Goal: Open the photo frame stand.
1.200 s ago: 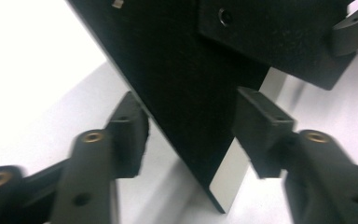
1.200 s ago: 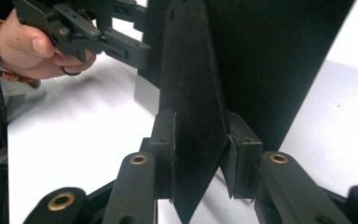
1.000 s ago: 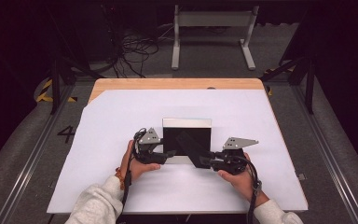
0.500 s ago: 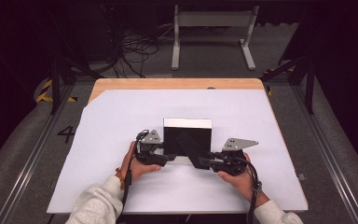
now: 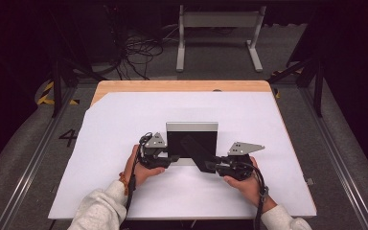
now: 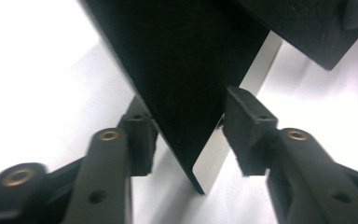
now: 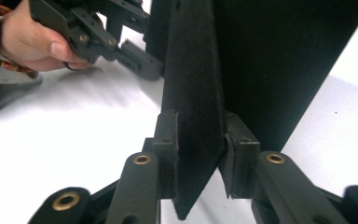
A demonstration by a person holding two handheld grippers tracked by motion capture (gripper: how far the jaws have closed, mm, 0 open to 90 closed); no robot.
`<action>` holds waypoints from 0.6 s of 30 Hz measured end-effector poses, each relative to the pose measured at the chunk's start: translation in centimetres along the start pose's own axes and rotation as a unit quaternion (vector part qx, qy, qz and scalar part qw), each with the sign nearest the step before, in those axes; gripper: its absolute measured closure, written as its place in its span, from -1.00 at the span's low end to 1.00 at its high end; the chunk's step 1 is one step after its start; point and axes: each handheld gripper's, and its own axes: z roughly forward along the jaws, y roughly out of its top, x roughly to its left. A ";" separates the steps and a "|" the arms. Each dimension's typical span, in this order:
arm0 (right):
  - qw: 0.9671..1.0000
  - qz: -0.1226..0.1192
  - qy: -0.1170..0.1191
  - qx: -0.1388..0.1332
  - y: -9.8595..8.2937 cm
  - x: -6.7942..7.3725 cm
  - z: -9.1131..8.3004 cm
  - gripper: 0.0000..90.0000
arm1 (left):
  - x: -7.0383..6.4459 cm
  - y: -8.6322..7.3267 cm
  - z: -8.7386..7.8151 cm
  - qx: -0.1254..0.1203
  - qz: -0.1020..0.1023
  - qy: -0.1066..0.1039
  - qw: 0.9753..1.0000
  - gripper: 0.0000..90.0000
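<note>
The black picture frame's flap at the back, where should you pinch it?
Pinch the stand flap near its free bottom tip, coming from the person's right. It is thin, flat and swung out from the frame, so two jaws fit around it, as the right gripper shows.

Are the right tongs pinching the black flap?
Yes, in the right gripper view both jaws of the right tongs press against the black flap between them.
</note>
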 end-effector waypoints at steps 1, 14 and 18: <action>1.000 0.000 -0.001 0.001 0.0 0.0 0.0 0.62 | 0.0 0.0 -0.1 -0.002 0.002 0.002 1.000 0.34; 1.000 -0.006 -0.002 0.008 -0.1 0.1 0.2 0.69 | -0.5 0.1 -0.2 -0.004 0.021 0.038 0.999 0.38; 1.000 -0.011 -0.006 0.018 -0.2 0.2 0.3 0.73 | -0.8 0.1 -0.2 -0.004 0.029 0.052 0.998 0.39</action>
